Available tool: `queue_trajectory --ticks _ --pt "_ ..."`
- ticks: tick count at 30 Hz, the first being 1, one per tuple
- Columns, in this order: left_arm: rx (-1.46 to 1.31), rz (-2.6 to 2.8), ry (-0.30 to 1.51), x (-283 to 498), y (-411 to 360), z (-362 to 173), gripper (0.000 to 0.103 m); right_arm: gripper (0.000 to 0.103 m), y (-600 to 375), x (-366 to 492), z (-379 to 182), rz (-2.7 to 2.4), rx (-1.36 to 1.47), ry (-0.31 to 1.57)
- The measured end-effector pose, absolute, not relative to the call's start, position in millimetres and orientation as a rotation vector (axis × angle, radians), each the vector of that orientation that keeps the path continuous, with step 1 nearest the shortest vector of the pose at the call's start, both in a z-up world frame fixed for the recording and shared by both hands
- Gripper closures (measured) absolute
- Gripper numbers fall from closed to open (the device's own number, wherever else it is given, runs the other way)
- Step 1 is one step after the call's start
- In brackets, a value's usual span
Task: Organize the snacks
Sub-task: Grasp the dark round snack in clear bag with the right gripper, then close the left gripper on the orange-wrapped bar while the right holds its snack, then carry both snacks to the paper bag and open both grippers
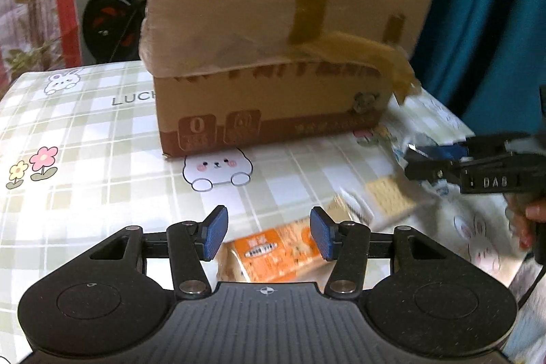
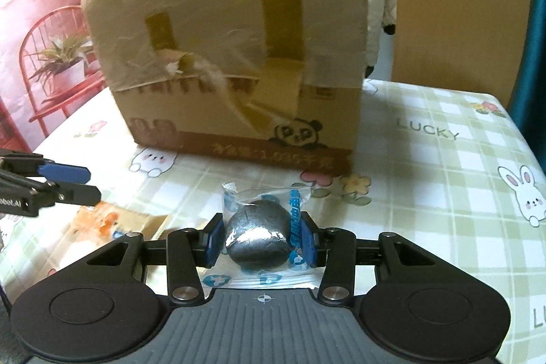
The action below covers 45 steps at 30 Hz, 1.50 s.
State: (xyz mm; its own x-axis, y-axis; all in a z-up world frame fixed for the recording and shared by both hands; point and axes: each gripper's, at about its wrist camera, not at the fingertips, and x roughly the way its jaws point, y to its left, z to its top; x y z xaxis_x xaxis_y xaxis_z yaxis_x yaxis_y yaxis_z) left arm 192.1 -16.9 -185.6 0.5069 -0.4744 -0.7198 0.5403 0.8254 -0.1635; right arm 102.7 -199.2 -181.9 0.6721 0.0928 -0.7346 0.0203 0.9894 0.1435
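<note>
My right gripper [image 2: 259, 241] is shut on a clear blue-printed packet with a dark round snack [image 2: 256, 237] inside, held just above the table in front of the cardboard box [image 2: 232, 57]. In the left wrist view, the right gripper [image 1: 411, 164] comes in from the right, blurred. My left gripper [image 1: 269, 234] is open, its blue pads either side of and above an orange snack packet [image 1: 273, 258] lying on the checked tablecloth [image 1: 102, 142]. The same left gripper [image 2: 73, 183] shows at the left edge over the orange packet [image 2: 112, 220]. The taped box [image 1: 273, 57] stands behind.
A cracker packet [image 1: 389, 198] and other blurred wrappers lie on the right of the table. A hand [image 1: 525, 220] holds the right gripper, with teal clothing [image 1: 477, 23] behind it. A red chair with a potted plant [image 2: 58, 57] stands beyond the table's left edge.
</note>
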Motion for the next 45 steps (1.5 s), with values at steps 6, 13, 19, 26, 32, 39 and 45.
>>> queue_trajectory --ticks 6,13,19,26,32,39,45 --pt "0.101 -0.657 0.834 187.9 -14.4 -182.8 0.046 0.062 -198.2 103.5 -176.5 0.036 0.135 0.827" --pt "0.175 -0.743 0.838 180.4 -27.9 -189.7 0.031 0.062 -197.5 99.6 -178.1 0.042 0.133 0.839" --pt "0.268 -0.707 0.824 189.3 -46.7 -199.3 0.028 0.062 -195.7 97.8 -178.4 0.044 0.136 0.839" --pt "0.288 -0.623 0.884 207.6 -57.7 -215.2 0.028 0.062 -198.1 96.5 -177.1 0.033 0.142 0.837" --pt "0.248 -0.606 0.881 195.4 -52.1 -216.3 0.051 0.062 -201.8 95.7 -178.8 0.030 0.150 0.835" --pt "0.135 -0.583 0.832 186.9 -37.9 -188.2 0.065 0.062 -196.1 94.4 -164.0 0.064 0.147 0.785" --pt "0.096 -0.544 0.644 183.4 -30.4 -128.6 0.065 0.062 -194.1 96.8 -122.5 0.112 0.154 0.672"
